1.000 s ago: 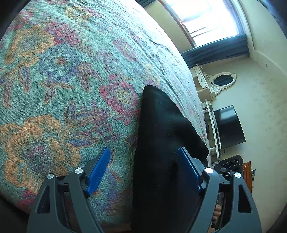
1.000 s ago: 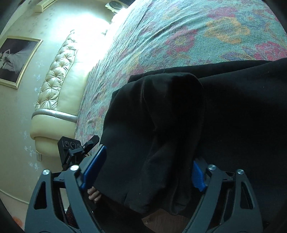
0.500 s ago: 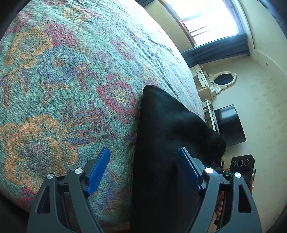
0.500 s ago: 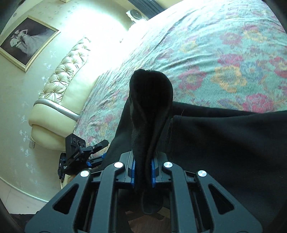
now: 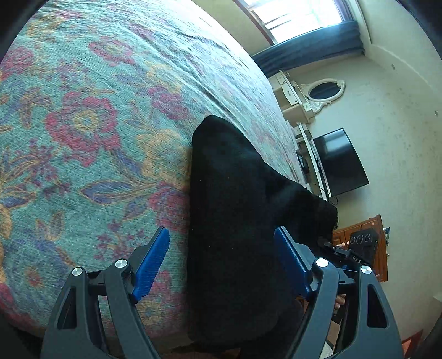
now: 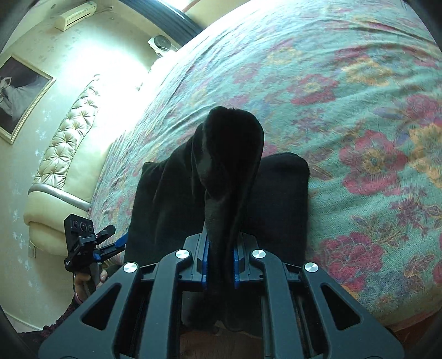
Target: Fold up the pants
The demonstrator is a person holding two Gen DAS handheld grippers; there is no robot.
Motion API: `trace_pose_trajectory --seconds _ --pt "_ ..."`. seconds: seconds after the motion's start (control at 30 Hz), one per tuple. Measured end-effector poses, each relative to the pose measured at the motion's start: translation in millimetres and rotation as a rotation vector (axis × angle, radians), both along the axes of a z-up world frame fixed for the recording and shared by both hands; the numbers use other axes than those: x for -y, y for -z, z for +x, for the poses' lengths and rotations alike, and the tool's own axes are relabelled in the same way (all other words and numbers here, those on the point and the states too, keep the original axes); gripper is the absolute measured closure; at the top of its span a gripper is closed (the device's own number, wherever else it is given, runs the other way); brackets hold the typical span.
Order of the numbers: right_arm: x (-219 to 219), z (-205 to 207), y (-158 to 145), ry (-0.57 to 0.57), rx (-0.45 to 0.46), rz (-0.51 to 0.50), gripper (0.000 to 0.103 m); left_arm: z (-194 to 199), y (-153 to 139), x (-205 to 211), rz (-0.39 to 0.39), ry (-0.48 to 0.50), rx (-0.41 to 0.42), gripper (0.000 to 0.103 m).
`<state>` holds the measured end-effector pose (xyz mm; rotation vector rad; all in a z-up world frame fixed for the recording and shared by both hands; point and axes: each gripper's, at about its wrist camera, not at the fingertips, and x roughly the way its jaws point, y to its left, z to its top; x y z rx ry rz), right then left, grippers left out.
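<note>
Black pants (image 5: 232, 210) lie at the near edge of a bed with a floral cover (image 5: 91, 132) and hang over it. My left gripper (image 5: 221, 265) is open, its blue fingers astride the pants' edge, one pad (image 5: 152, 262) over the cover. My right gripper (image 6: 219, 262) is shut on a bunched fold of the pants (image 6: 229, 154) and holds it raised above the rest of the cloth. The left gripper also shows in the right wrist view (image 6: 110, 243), beside the pants' left side.
A padded cream headboard (image 6: 63, 149) stands left of the bed. A dark television (image 5: 339, 163), a white dresser with an oval mirror (image 5: 323, 91) and a window (image 5: 298, 16) are beyond the bed. A wooden cabinet (image 5: 359, 234) is near the floor.
My right gripper closed on a fold of the pants and lifted it up and forward over the bed. The left gripper stayed open and shifted slightly.
</note>
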<state>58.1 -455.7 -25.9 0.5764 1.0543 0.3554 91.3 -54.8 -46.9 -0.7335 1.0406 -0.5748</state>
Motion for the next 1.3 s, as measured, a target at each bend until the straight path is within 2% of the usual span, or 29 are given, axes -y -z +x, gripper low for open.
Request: trace_pose_trajectory --seconds 0.13,0.2,0.23,0.3,0.33,0.37,0.43,0.47,0.6,0.73,0.87,0.9,0.93,0.97,1.0,1.03,1.07,1.17,1.3 --pt "10.9 -1.3 19.6 0.037 -0.01 0.054 0.086 3.4 8.8 20.3 0.044 0.04 -0.014 0.026" --pt "18.3 -4.4 21.1 0.055 -0.008 0.084 0.081 2.5 16.3 24.7 0.055 0.046 -0.036 0.026" --pt "22.0 -6.7 18.7 0.065 -0.009 0.087 0.075 1.4 19.4 25.2 0.055 0.044 -0.04 0.026" --pt "30.2 -14.4 11.8 0.086 0.013 0.106 0.053 -0.7 19.4 25.1 0.061 0.043 -0.025 0.026" --pt "34.2 -18.8 8.7 0.108 0.018 0.096 0.026 -1.5 18.7 25.5 0.064 0.044 -0.023 0.026" --pt "37.7 -23.7 6.5 0.133 0.01 0.059 0.011 -1.9 17.7 26.1 0.061 0.043 -0.024 0.026" --pt "40.9 -29.9 7.2 0.131 -0.003 0.031 0.011 -3.1 17.5 22.1 0.036 0.031 -0.028 0.026" --pt "42.8 -33.5 11.7 0.13 -0.016 0.055 0.011 -3.8 17.7 20.8 0.02 0.025 -0.032 0.026" --pt "52.5 -43.1 44.0 0.143 -0.105 0.28 0.011 -8.8 20.0 16.2 -0.052 0.034 -0.064 0.026" --pt "34.8 -43.7 71.7 0.096 -0.174 0.425 0.011 -16.5 26.9 10.2 -0.112 0.025 -0.114 0.026" --pt "25.2 -42.3 77.0 0.095 -0.159 0.427 0.011 -24.1 35.8 0.6 -0.193 -0.009 -0.176 0.026" --pt "25.3 -41.5 75.5 0.091 -0.155 0.43 0.013 -25.8 38.4 -1.0 -0.212 -0.016 -0.194 0.026" --pt "26.7 -41.2 75.2 0.092 -0.156 0.426 0.023 -27.5 40.6 -3.1 -0.23 -0.023 -0.215 0.026" --pt "30.3 -39.8 75.5 0.091 -0.161 0.413 0.036 -29.2 42.1 -5.0 -0.248 -0.028 -0.231 0.026" --pt "32.8 -41.0 77.1 0.092 -0.162 0.401 0.043 -31.5 42.8 -6.6 -0.262 -0.033 -0.242 0.026" --pt "35.7 -43.0 79.6 0.089 -0.162 0.397 0.055 -33.8 43.2 -7.8 -0.271 -0.036 -0.248 0.026" --pt "37.7 -44.5 81.7 0.086 -0.159 0.404 0.061 -35.2 43.0 -8.2 -0.274 -0.033 -0.249 0.026" --pt "40.5 -47.2 85.4 0.091 -0.15 0.43 0.066 -35.3 41.4 -6.9 -0.281 -0.007 -0.239 0.022" --pt "38.2 -44.5 81.9 0.08 -0.142 0.426 0.067 -35.0 42.1 -7.3 -0.274 0.007 -0.236 0.021"
